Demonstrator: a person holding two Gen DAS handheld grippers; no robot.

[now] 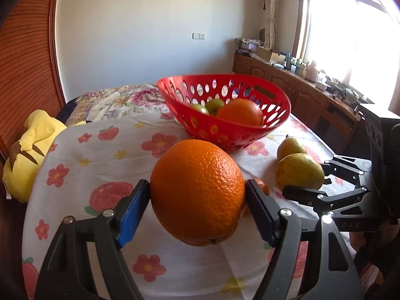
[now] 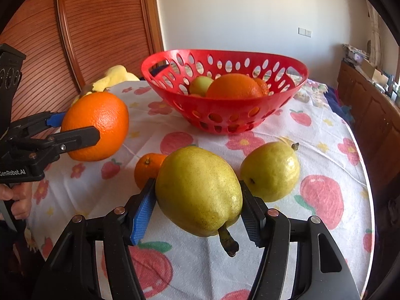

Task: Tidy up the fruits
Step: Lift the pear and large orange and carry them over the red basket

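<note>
My left gripper (image 1: 197, 200) is shut on a large orange (image 1: 197, 192) and holds it above the cloth in front of the red perforated basket (image 1: 225, 130); it also shows in the right wrist view (image 2: 96, 126). My right gripper (image 2: 198, 207) is shut on a yellow-green pear (image 2: 198, 190), stem toward the camera. The basket (image 2: 225, 115) holds an orange (image 2: 233, 86) and green fruits (image 2: 200, 85). A second pear (image 2: 271, 171) and a small tangerine (image 2: 147, 168) lie on the cloth.
The round table carries a white cloth printed with flowers and fruit (image 2: 325, 150). A yellow plush toy (image 1: 30, 150) lies at its left edge. A wooden sideboard (image 1: 300, 92) stands under the bright window to the right. A wooden panel (image 2: 100, 25) stands behind.
</note>
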